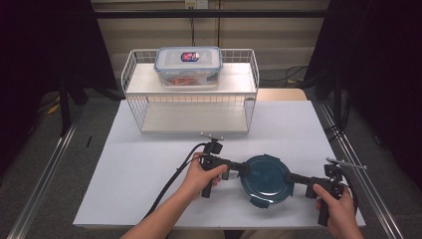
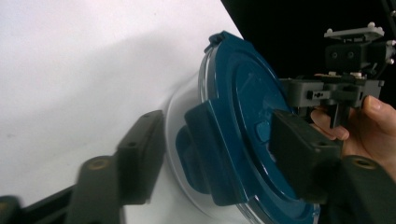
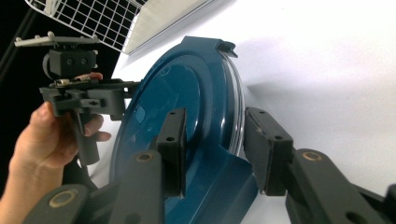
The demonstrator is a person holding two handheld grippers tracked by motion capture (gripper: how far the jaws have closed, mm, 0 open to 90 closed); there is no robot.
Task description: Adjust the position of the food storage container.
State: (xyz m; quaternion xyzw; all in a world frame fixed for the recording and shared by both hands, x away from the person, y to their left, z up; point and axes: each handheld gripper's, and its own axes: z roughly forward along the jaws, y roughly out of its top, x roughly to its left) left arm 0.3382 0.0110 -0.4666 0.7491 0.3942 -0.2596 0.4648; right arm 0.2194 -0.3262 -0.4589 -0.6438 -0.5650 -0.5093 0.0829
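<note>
A round container with a dark blue lid [image 1: 266, 178] sits on the white table [image 1: 149, 164] between the left gripper [image 1: 240, 169] and right gripper [image 1: 294, 177], each half-open around a lid latch, the latches seemingly not yet released.

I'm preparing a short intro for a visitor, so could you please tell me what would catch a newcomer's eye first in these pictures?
First, the round container with a blue lid near the table's front edge, with the left gripper and right gripper set against its opposite sides. Each gripper's jaws straddle the lid's rim by a latch. Behind stands a white wire rack, with a clear lidded box on its top shelf.
</note>
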